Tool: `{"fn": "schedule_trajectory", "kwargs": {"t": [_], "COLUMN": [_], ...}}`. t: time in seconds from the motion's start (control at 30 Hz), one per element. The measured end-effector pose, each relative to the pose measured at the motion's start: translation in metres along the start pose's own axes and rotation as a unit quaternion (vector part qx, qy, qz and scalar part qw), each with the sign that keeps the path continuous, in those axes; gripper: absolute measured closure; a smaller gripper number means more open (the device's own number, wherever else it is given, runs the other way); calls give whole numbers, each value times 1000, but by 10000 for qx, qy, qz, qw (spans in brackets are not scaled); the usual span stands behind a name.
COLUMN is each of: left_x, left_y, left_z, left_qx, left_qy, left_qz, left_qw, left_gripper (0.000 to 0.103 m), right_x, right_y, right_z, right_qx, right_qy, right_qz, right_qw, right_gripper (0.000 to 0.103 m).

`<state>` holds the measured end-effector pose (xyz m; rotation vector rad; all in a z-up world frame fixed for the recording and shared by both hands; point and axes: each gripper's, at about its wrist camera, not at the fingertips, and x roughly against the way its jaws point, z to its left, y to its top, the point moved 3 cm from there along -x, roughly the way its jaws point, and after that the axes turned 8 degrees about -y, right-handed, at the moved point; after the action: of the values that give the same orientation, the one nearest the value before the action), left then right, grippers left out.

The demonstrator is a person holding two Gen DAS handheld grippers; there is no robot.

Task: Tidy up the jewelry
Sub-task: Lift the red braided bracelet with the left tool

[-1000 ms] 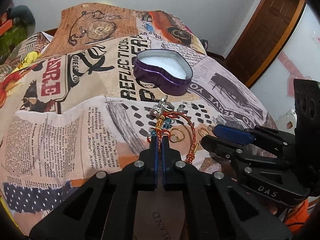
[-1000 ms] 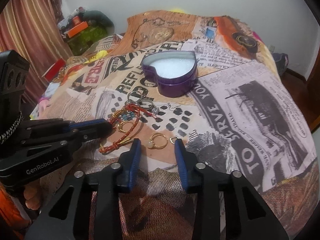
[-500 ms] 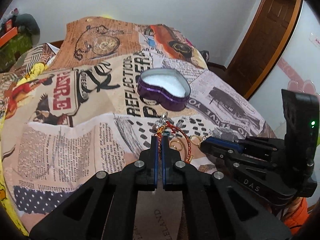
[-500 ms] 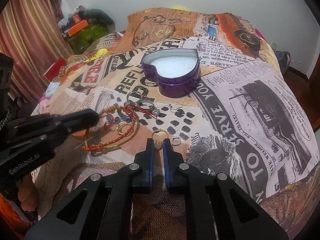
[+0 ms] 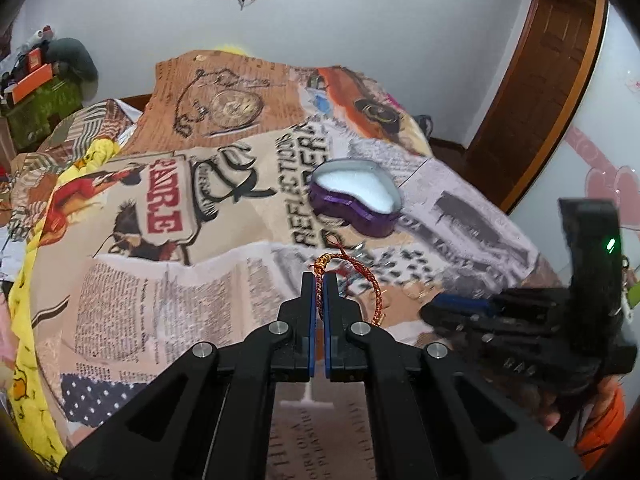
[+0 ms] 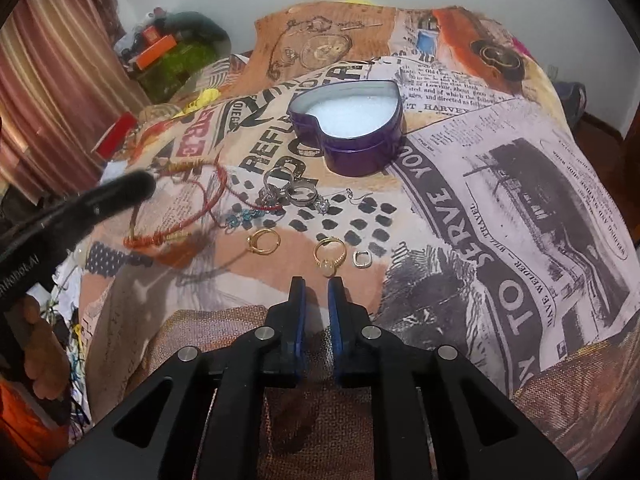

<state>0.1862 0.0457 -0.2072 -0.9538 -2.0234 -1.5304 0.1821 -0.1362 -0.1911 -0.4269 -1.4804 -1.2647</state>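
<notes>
In the right wrist view, the right gripper [image 6: 317,289] was seen with its jaws almost shut but with a narrow gap, and nothing was held between them. The jaws had just been closing and then opened a little again; the gold ring [image 6: 330,255] was left on the bedspread [image 6: 500,208] just beyond the tips, not gripped. It was judged that this pick had failed and must be tried again.

In the left wrist view, the left gripper [image 5: 319,280] was shut on the red bracelet [image 5: 352,276]. Compared with a second ago, the bracelet had been lifted off the cloth, and its loop hung free beside the jaws. A second gold ring [image 6: 263,240], a small silver link [image 6: 362,259] and silver rings [image 6: 290,188] lay farther out. The purple heart box [image 6: 352,120] stood open behind them, with no jewelry seen in it, so the bracelet was probably to be carried there.
</notes>
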Motion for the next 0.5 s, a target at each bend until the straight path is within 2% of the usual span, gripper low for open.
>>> {"fn": "schedule_trajectory", "kwargs": {"t": [0.13,0.17,0.27,0.5], "left_x": [-6,-8,-9,-14], "left_y": [-12,-14,-19,-13], "left_z": [13,16,22,29], "left_qx": [32,46,85,143], "left_qy": [88,93,151,10], "left_qz": [224,296,360,468], "left_qw": [9997,9995,9992,9988], "left_gripper": [102,102,101,97], "right_x": [-2,-3,-7,-12], "right_y": [4,5,8,12], "right_z": [2,3,7,6], "right_qx": [47,89,233,297], "right_qy": [-33,-93,-246,-202], "right_qz": [10,-18,-90,-145], "right_qw": [10000,9999,9994,9992], "right_gripper": [70,68,68,71]}}
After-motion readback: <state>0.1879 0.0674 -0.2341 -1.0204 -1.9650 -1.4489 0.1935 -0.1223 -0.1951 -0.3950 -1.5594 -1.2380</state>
